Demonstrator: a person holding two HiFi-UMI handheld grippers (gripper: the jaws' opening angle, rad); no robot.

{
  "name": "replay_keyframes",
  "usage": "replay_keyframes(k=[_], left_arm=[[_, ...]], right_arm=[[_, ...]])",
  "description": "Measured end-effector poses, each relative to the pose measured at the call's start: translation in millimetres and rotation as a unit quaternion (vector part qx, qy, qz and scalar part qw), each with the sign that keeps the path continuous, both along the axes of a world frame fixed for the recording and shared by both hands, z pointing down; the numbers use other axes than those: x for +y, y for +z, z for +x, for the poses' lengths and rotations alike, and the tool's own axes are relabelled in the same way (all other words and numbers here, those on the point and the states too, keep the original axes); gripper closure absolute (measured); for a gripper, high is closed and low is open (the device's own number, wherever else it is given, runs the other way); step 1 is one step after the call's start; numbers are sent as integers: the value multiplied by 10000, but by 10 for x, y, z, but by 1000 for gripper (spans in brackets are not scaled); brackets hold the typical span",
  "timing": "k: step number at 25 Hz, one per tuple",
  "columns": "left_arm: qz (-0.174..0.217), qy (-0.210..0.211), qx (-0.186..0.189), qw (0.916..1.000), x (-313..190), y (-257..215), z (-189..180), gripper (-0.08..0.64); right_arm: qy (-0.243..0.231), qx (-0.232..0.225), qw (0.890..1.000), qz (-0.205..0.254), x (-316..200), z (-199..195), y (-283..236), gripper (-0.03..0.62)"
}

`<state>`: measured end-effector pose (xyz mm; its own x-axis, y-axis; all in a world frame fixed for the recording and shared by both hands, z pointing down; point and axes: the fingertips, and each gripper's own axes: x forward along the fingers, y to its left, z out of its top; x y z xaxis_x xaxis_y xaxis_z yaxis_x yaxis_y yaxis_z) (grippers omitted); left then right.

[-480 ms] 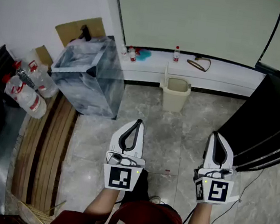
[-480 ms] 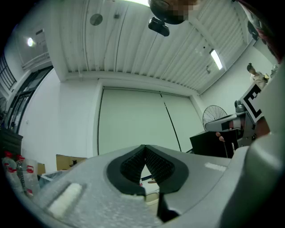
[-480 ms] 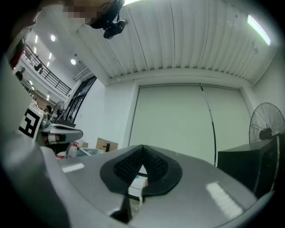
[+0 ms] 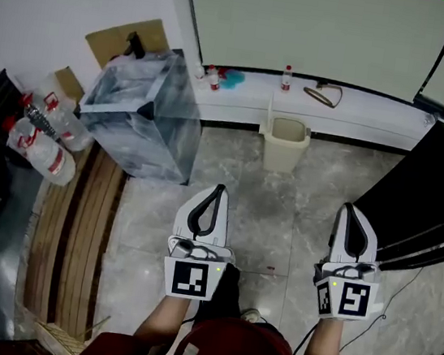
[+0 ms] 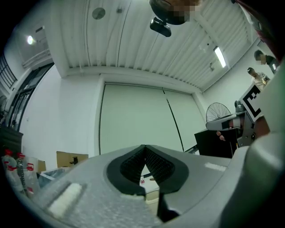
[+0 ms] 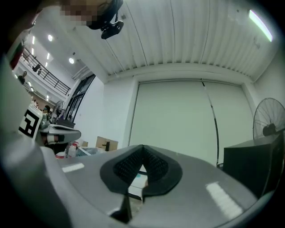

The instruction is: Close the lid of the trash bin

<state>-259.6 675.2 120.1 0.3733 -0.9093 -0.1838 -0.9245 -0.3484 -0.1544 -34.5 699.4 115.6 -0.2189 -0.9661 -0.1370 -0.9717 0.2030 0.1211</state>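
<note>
- Shut on nothing: left tongs (image 4: pixel 219 189), ribbed pads (image 5: pixel 132 166) pressed together at the tip in the left gripper view.
- Likewise closed and empty: right tongs (image 4: pixel 348 207), pads (image 6: pixel 129 166) meeting at one point in the right gripper view.
- Held side by side, well apart, both aimed forward over the grey marble floor (image 4: pixel 281 222).
- Ahead and between the two, well clear of either tip: cream trash bin (image 4: pixel 283 152), upright on the floor against a low white ledge (image 4: pixel 362 114), long axis vertical, mouth facing up.
- Lid (image 4: pixel 268 115) raised, standing on edge along the bin's left side.
- Left of the bin, a clear plastic box (image 4: pixel 144 117); to the right, a black cabinet (image 4: pixel 433 194); on the ledge above, a small bottle (image 4: pixel 286 77).
- Only in the head view: bin and lid in full, with the floor around them.
- Only in the gripper views: slatted ceiling (image 5: pixel 133 40) and a standing fan (image 6: pixel 269 122); bin and lid not clearly made out there.
</note>
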Motion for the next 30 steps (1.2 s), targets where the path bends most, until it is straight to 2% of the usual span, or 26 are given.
replay_keyframes(k=[5, 14, 24, 30], left_arm=[[-222, 98, -57, 9997, -403, 150, 27, 554], [-570, 215, 157, 9980, -1342, 288, -17, 554], [-448, 419, 184, 9979, -2374, 179, -368, 554], [-485, 469, 290, 9973, -2775, 170, -586, 554]], right_arm=[[65, -134, 9998, -101, -362, -20, 124, 592], [154, -97, 9993, -341, -1237, -105, 224, 592], [360, 5, 9988, -346, -2203, -458, 125, 592], [532, 74, 9982, -264, -2541, -594, 17, 592]])
